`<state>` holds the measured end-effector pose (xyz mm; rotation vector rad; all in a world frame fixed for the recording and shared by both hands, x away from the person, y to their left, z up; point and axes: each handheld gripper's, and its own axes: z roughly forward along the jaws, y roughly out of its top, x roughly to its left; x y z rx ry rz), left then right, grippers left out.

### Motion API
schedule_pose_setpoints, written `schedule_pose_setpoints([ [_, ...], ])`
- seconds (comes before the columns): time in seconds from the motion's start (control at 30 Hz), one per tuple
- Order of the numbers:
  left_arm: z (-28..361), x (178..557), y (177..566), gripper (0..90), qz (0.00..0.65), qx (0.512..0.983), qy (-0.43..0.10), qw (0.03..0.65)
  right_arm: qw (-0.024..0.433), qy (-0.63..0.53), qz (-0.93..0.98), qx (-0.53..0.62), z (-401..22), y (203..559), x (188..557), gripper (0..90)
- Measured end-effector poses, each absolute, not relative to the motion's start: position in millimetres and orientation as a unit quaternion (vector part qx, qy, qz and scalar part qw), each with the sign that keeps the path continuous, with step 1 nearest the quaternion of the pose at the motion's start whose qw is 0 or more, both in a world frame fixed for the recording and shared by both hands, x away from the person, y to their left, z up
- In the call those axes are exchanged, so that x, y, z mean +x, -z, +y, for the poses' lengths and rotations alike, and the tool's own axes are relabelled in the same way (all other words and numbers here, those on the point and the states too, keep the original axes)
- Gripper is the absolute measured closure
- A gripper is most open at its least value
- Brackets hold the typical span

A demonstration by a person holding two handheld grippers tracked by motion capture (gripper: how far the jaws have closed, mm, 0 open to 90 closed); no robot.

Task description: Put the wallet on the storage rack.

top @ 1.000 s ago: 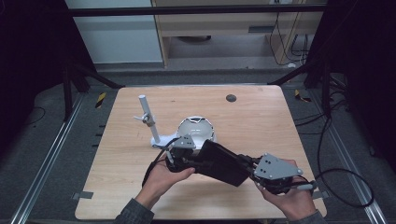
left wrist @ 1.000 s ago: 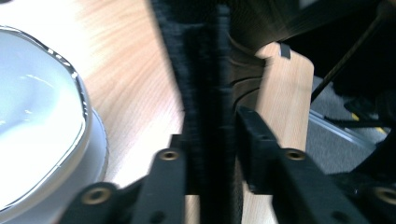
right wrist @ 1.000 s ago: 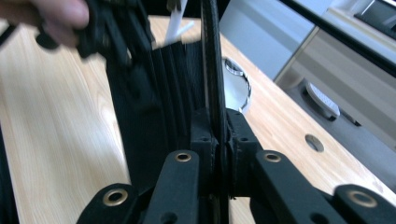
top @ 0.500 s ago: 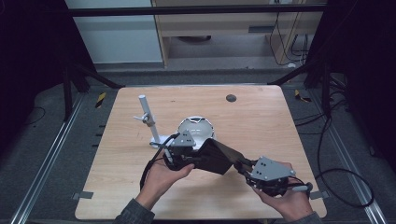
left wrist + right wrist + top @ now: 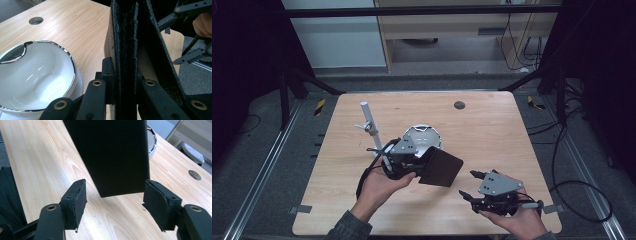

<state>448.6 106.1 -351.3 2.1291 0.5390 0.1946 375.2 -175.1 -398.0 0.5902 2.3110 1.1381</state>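
High view: left claw (image 5: 424, 161) pinches flat black leather wallet (image 5: 441, 168), holds it up over light wooden surface (image 5: 492, 130), just right of shiny white bowl (image 5: 424, 137). Right claw (image 5: 472, 186) near right, jaws apart, nothing held.

Left gripper view: wallet edge (image 5: 130, 50) squeezed tight between jaws; bowl (image 5: 35, 75) at left.

Right gripper view: jaws just been opening; wallet (image 5: 112, 155) hangs beyond them, not touching pads (image 5: 77, 197).

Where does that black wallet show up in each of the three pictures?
High view: the black wallet is at table centre, clamped by the left gripper.
Left gripper view: edge-on between the jaws, upper middle.
Right gripper view: top centre, beyond the open jaws.
Shared landmark: the white bowl beside it.
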Motion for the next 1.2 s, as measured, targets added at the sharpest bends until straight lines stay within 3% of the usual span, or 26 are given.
schedule_pose_setpoints([
  [0.23,112.6,445.1,340.9,80.6,0.221,0.859,-0.083,0.454,0.249,-0.416,0.843,0.232,-177.4,404.1,377.4,29.0],
  [0.6,122.7,446.6,309.2,80.5,0.229,0.858,-0.107,0.448,0.250,-0.389,0.823,0.329,-190.7,455.0,395.9,9.5],
  [1.2,125.7,449.4,256.4,80.6,0.230,0.867,-0.140,0.419,0.267,-0.369,0.798,0.395,-203.5,487.5,397.9,10.8],
])
